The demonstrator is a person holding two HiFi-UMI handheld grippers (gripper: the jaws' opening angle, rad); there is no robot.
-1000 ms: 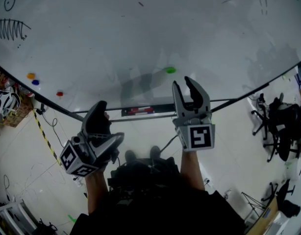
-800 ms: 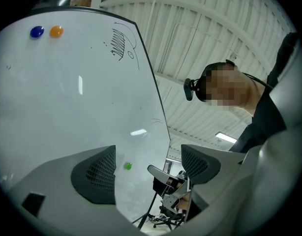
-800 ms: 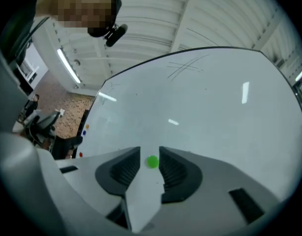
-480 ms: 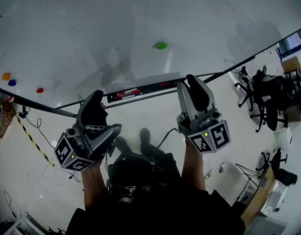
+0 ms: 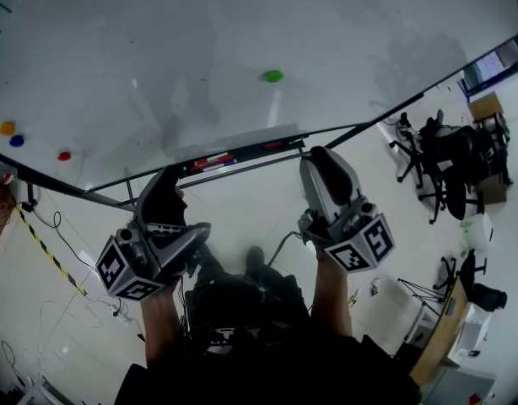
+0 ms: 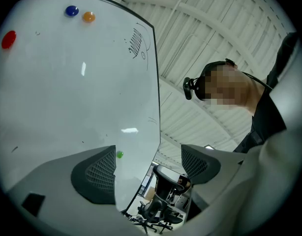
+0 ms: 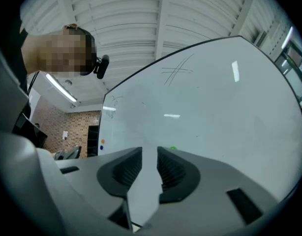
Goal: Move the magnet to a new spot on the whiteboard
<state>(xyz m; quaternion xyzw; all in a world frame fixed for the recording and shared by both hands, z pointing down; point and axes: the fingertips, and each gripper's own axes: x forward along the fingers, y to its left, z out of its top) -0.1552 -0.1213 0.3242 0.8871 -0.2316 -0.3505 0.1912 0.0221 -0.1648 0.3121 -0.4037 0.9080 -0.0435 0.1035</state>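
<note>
Right gripper [image 5: 321,157] backed off the green magnet [image 5: 273,76], empty jaws closing.

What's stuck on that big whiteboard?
On the large white whiteboard: a round green magnet alone; an orange magnet, a blue magnet and a red magnet grouped at its left; black pen scribbles. Nothing covers its face; its top runs out of frame.

Glossy smooth whiteboard [image 5: 158,40], shiny green magnet [image 5: 273,76]
</note>
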